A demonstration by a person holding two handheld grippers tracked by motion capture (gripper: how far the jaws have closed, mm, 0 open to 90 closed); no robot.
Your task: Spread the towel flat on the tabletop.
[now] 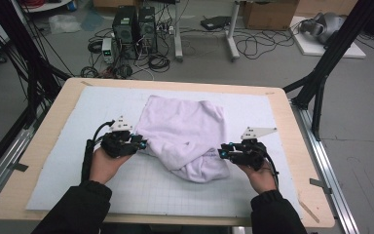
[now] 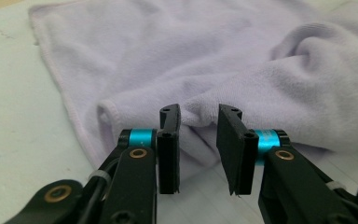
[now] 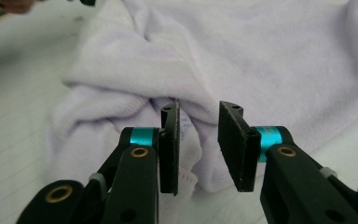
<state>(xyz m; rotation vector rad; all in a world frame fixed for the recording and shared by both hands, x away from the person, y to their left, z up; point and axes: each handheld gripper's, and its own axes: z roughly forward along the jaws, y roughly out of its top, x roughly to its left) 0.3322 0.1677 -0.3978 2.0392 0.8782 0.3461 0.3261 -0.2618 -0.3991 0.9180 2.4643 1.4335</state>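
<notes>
Both grippers sit low in the high view: the left gripper (image 1: 141, 143) and the right gripper (image 1: 222, 153), each with jaws parted, flank a crumpled lilac towel (image 1: 185, 134) at frame centre, tips at its edges. Beneath it lies a white gridded mat (image 1: 78, 146) on a wooden table (image 1: 285, 146). Beyond, upper frame, computer towers (image 1: 134, 27) and tangled cables (image 1: 253, 44) cover the grey floor (image 1: 360, 97).

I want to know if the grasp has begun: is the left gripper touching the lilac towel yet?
Cannot tell. In the left gripper view the left gripper stands open around a fold of the towel, but contact is unclear.
</notes>
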